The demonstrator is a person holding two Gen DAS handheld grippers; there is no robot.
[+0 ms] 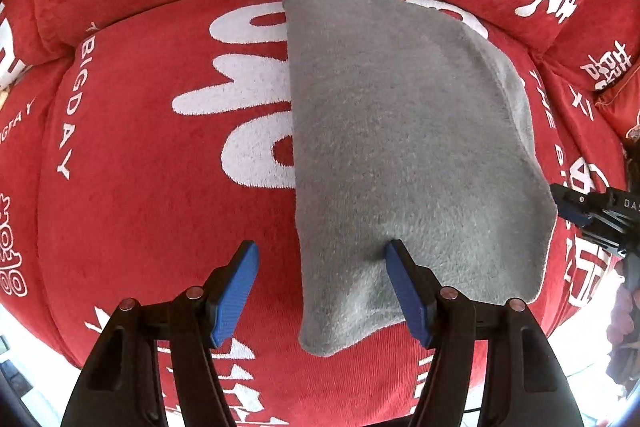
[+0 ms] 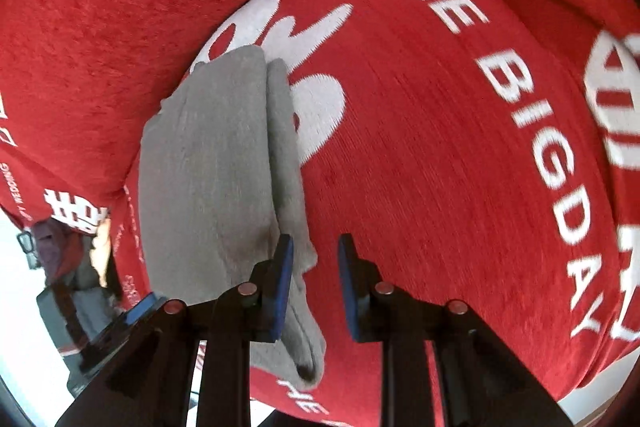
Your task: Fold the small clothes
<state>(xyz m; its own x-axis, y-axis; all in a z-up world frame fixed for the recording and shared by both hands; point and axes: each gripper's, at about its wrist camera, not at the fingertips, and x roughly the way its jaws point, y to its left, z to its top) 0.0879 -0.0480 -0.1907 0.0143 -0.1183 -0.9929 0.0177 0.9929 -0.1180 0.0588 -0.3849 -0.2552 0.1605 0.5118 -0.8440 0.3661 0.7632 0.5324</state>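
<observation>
My left gripper (image 1: 320,259), blue ribbed pads spread, straddles the fuzzy grey folded cloth (image 1: 400,131) on a red plush cushion (image 1: 140,187); my right gripper (image 2: 316,247) stands narrowed, pinching nothing.

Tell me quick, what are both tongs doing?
Left tongs: open, one fingertip on the grey cloth, holding nothing.
Right tongs: open, narrow gap, nothing gripped.

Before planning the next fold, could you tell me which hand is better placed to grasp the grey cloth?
Probably left: the left gripper is open, straddling the grey cloth at its near edge. The right gripper has a narrower gap, mostly over the red cushion.
</observation>
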